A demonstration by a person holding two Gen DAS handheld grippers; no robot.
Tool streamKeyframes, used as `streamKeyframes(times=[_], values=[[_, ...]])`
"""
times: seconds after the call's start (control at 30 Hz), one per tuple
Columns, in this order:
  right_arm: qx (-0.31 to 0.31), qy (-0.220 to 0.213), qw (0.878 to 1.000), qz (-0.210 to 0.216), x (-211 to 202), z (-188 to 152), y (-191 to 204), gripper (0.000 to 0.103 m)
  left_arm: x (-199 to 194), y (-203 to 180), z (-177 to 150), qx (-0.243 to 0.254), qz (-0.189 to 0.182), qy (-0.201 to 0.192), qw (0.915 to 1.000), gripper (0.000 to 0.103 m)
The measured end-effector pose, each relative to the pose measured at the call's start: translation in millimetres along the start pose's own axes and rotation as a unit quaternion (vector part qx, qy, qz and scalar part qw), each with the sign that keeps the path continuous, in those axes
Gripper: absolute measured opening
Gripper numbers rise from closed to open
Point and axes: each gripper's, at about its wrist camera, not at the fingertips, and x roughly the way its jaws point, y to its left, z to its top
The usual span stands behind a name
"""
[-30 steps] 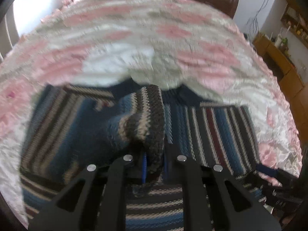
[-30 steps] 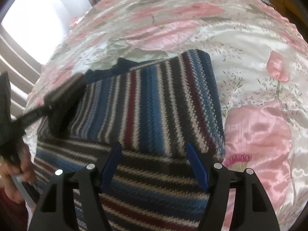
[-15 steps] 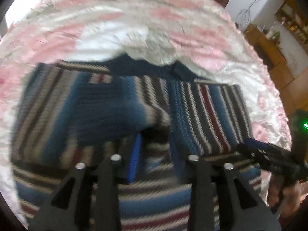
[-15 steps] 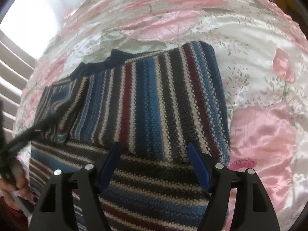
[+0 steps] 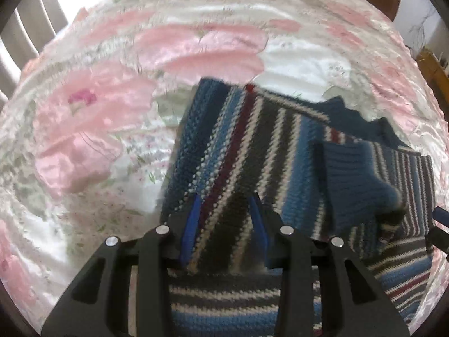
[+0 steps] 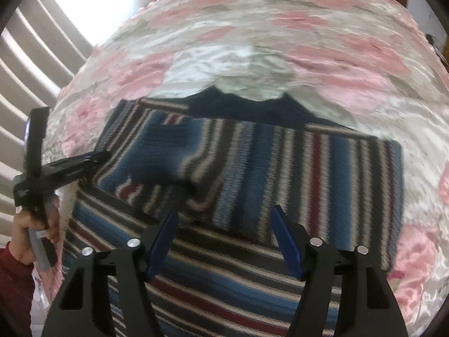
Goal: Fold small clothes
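Change since one second ago: left gripper (image 5: 226, 221) no longer pinches the raised sleeve; it now sits over the sweater's left side, jaws parted with striped knit showing between the blue pads, whether touching the knit cannot be told. Sleeve (image 5: 356, 179) now lies flat across the sweater's front. Right gripper (image 6: 224, 238) has shifted leftward over the garment, jaws wide apart as before, grasping nothing.

Item 1: striped sweater (image 6: 280, 168), knit in blue, dark grey, cream and maroon bands, navy collar at the far edge. Lies on the bed; both sides folded in, stripes running lengthwise on the upper part and crosswise on the near part under the grippers.

Item 2: bedspread (image 5: 92, 129), shiny satin, white with large pink flowers, wrinkled around the sweater.

Item 3: left gripper seen from the right wrist view (image 6: 92, 158), black, held at the sweater's left edge by a hand (image 6: 31, 230) with a dark red sleeve (image 6: 14, 286).

Item 4: window blinds (image 6: 31, 64), pale slats, beyond the bed's far left side.

Both views are motion-blurred.
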Motion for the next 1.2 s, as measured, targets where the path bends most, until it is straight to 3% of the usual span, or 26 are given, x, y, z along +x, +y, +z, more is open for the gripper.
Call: streamKeyframes(times=[0.3,0.53,0.77,0.83,1.0,1.07,1.13,1.2], values=[[-0.022,0.002,1.0,0.014,24.6,19.7,33.6,0.065,11.7,18.3,3.4,-0.017,-0.034,0.004,0.9993,0.035],[-0.072,0.017,0.997,-0.036,60.9,35.6,60.0,0.066,14.5,19.2,1.6,-0.015,-0.04,0.005,0.9991,0.035],[-0.092,-0.02,0.995,-0.041,58.8,42.8,87.8,0.065,16.0,21.8,1.9,-0.013,-0.05,0.004,0.9986,0.035],[-0.104,0.003,0.994,-0.031,69.1,44.5,97.6,0.065,16.5,22.3,1.9,-0.012,-0.052,0.003,0.9986,0.035],[-0.113,0.039,0.991,-0.054,104.0,42.5,107.1,0.066,17.6,24.6,0.9,-0.018,-0.057,0.002,0.9982,0.035],[-0.114,0.033,0.992,-0.05,105.8,41.5,105.6,0.056,17.7,25.0,0.1,-0.017,-0.057,0.002,0.9982,0.035],[-0.109,0.023,0.992,-0.049,99.5,41.1,102.1,0.028,17.5,24.9,-0.1,-0.016,-0.056,0.002,0.9983,0.035],[-0.094,0.017,0.995,-0.035,88.5,40.6,91.7,0.017,17.6,24.0,0.0,-0.013,-0.054,0.001,0.9984,0.035]])
